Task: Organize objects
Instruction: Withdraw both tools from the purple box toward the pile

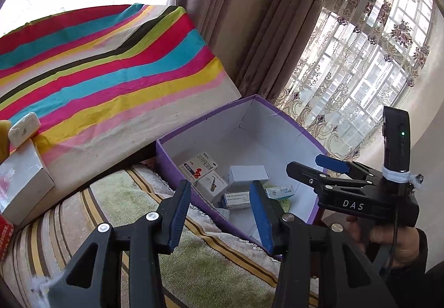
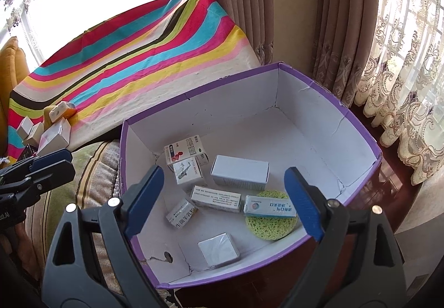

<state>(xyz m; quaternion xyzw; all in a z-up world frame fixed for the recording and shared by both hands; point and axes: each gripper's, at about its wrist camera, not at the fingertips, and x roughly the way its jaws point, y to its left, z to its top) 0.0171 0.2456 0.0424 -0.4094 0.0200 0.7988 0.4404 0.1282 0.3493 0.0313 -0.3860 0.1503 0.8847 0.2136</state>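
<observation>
A purple box (image 2: 236,102) with a white inside stands open on a dark wooden surface. It holds several small cartons, among them a plain white carton (image 2: 240,172), a blue-and-white carton (image 2: 269,206) lying on a round green sponge (image 2: 270,227), and a red-marked medicine carton (image 1: 197,166). My right gripper (image 2: 224,200) hovers open over the box with nothing between its fingers. My left gripper (image 1: 220,213) is open and empty too, at the box's (image 1: 222,130) left wall above the towel. More small white cartons (image 2: 54,137) sit on the striped cloth to the left.
A bright striped cloth (image 1: 111,72) covers a raised surface behind the box. A green and beige striped towel (image 1: 205,261) lies below my left gripper. Heavy curtains (image 2: 341,30) and lace curtains (image 1: 360,72) hang behind. A hand (image 1: 388,241) holds the right gripper (image 1: 304,163).
</observation>
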